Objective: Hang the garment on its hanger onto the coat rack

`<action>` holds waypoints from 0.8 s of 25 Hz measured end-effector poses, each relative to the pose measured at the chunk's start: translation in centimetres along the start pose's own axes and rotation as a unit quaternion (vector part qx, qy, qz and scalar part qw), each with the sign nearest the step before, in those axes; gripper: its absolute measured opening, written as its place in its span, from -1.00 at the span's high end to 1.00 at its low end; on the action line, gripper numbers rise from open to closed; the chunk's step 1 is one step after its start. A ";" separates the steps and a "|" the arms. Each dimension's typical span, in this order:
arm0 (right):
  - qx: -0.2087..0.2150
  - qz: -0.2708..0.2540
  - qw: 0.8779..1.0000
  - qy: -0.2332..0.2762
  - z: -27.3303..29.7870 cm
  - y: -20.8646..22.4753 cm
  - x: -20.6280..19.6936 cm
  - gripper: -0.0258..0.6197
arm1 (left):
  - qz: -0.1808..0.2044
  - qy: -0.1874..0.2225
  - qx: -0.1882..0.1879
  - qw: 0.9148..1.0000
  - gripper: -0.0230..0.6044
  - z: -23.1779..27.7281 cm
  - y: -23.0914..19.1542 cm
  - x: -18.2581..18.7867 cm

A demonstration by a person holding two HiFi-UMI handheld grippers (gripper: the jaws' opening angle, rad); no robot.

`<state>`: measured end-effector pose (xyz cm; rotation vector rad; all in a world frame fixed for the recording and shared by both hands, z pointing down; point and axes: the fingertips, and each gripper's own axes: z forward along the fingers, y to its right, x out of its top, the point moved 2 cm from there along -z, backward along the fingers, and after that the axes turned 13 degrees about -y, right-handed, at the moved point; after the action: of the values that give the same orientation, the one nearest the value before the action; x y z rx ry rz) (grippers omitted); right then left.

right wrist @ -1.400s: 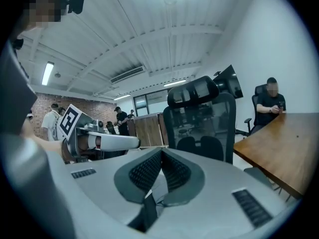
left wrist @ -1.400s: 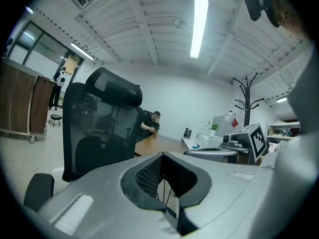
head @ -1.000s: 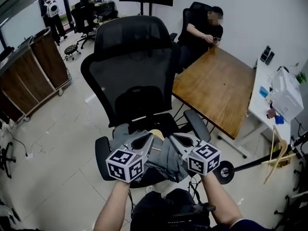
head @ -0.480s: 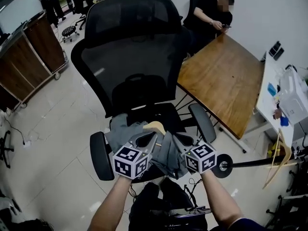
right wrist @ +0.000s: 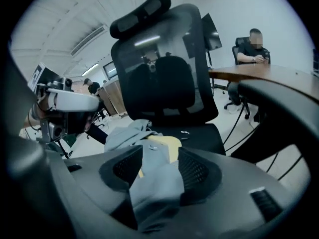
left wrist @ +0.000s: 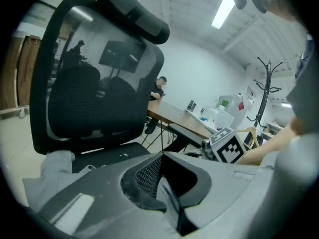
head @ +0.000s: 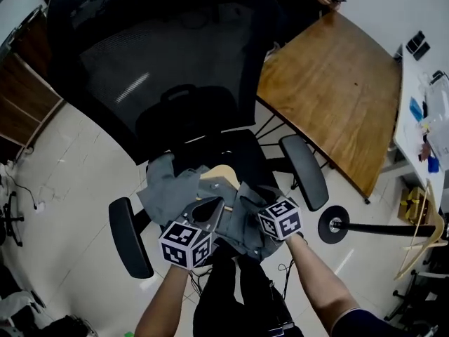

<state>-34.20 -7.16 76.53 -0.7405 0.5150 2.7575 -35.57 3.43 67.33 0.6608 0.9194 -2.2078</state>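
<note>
A grey garment on a pale wooden hanger lies crumpled on the seat of a black office chair. My left gripper is at the garment's near edge. Its jaws meet at the tips, with a thin fold of grey cloth pinched between the pads. My right gripper is beside it on the right. Its jaws have just been opening and stand apart. A loose fold of the garment lies between them, with the hanger just beyond.
The chair's mesh back rises behind the seat, with armrests on both sides. The coat rack's round base and pole are to the right, with a spare wooden hanger. Beyond is a wooden table where a person sits.
Both grippers have come down with the garment to the chair seat. The right jaws, shut on the cloth before, now stand apart. The garment has spread out on the seat.
</note>
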 end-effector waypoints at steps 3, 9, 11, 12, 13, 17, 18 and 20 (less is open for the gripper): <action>0.006 0.015 0.999 -0.038 3.7 2.1 -1.6 0.18 | -0.012 -0.010 -0.003 1.000 0.97 1.9 -1.2 -1.3; 0.059 0.050 0.990 -0.116 9.0 3.6 -4.7 0.18 | -0.046 -0.012 -0.012 0.999 0.97 3.6 -2.1 -2.7; 0.086 0.065 0.985 -0.133 10.0 3.5 -5.1 0.18 | -0.049 -0.013 -0.015 0.999 0.97 3.8 -2.1 -2.7; 0.101 0.074 0.982 -0.142 10.4 3.4 -5.3 0.18 | -0.052 -0.013 -0.016 0.998 0.97 3.8 -2.1 -2.6; 0.117 0.080 0.978 -0.150 10.9 3.2 -5.5 0.23 | -0.054 -0.013 -0.016 0.998 0.97 3.8 -2.1 -2.5; 0.132 0.071 0.975 -0.165 12.4 2.6 -5.6 0.38 | -0.053 -0.018 -0.020 0.998 0.97 4.0 -2.0 -2.8; 0.121 0.064 0.977 -0.165 12.8 2.6 -5.5 0.41 | -0.052 -0.020 -0.020 0.998 0.97 4.1 -2.0 -2.9; 0.099 0.053 0.980 -0.167 13.4 2.7 -5.4 0.47 | -0.052 -0.021 -0.020 0.998 0.97 4.2 -2.3 -3.1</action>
<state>-36.37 -5.06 90.92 -0.2033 0.7566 2.7897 -36.02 2.63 72.96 0.5568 0.9932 -2.2786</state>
